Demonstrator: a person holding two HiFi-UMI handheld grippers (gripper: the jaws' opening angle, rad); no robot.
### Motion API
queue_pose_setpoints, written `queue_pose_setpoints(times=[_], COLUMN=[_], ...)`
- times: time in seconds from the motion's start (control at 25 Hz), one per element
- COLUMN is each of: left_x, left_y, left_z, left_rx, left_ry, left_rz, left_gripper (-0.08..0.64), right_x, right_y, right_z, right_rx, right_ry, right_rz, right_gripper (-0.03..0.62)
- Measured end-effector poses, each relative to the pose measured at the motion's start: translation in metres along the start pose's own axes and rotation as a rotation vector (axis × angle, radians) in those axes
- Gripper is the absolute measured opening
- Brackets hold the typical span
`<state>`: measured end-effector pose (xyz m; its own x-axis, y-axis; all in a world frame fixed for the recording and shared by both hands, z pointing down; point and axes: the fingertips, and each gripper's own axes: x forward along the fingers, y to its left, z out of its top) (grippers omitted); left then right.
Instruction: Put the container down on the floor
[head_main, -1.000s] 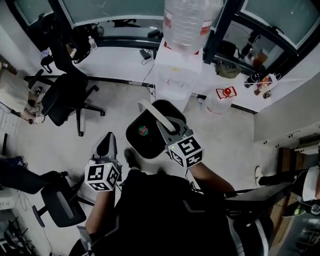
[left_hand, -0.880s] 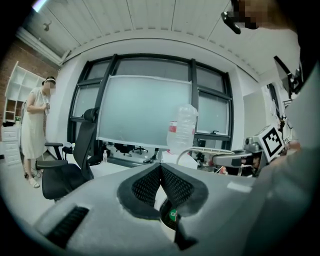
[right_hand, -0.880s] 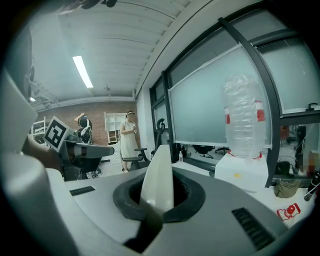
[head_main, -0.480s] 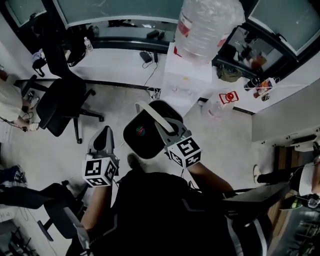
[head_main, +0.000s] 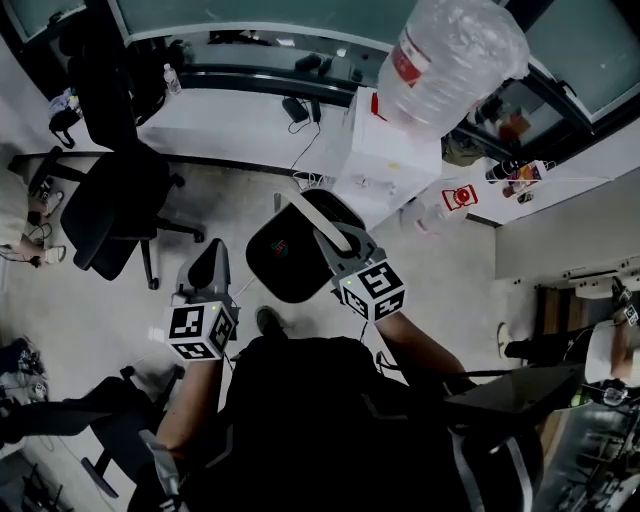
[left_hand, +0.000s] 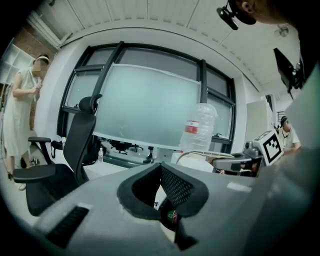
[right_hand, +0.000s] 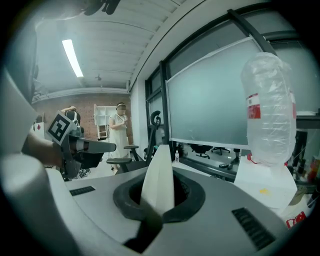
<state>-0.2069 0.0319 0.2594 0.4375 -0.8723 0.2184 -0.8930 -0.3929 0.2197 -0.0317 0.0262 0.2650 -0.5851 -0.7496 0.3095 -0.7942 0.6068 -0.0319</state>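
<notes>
Head view: grips white handle (head_main: 305, 215) of black container (head_main: 285, 265) in right gripper (head_main: 338, 245), above floor (head_main: 450, 290); holds left gripper (head_main: 210, 258) closed, apparently empty.

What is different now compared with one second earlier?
Little. The container has drifted slightly upward in the head view and the water dispenser has slid right, as the person shifts. The right gripper stays shut on the white handle; the left gripper stays empty beside it.

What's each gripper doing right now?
Left gripper: closed, empty.
Right gripper: closed on the handle of the container.
</notes>
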Motion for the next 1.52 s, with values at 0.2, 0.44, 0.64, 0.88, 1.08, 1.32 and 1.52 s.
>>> queue_pose_setpoints(times=[0.2,0.44,0.64,0.88,1.08,1.32,1.52], left_x=[0.012,0.046,0.087,0.132,0.164,0.192,0.213], left_y=[0.028,0.056,0.066,0.069,0.075,0.075,0.084], left_z=[-0.001,-0.012,-0.027,-0.042,-0.067,-0.08,-0.099], left_rx=[0.004,0.023,0.021,-0.006,-0.065,-0.046,-0.049], left_ry=[0.011,0.021,0.051,0.092,0.158,0.202,0.218], left_rz=[-0.032,-0.025,-0.019,0.024,0.064,0.092,0.106], left_gripper=[0.006,0.006,0.007,0.006,0.006,0.007,0.006], right_x=[0.041,0.086,0.116,0.145,0.172,0.203,0.229], right_y=[-0.002,-0.015,-0.03,-0.055,-0.07,-0.09,-0.106], right_z=[0.0,-0.012,-0.022,-0.048,-0.076,-0.1,-0.131], right_rx=[0.001,0.005,0.006,0.023,0.025,0.017,0.016], right_ry=[0.008,0.048,0.058,0.09,0.129,0.172,0.197], right_rz=[-0.014,-0.002,0.035,0.082,0.128,0.183,0.208], right_gripper=[0.008,0.008,0.008,0.008,0.008,0.008,0.008])
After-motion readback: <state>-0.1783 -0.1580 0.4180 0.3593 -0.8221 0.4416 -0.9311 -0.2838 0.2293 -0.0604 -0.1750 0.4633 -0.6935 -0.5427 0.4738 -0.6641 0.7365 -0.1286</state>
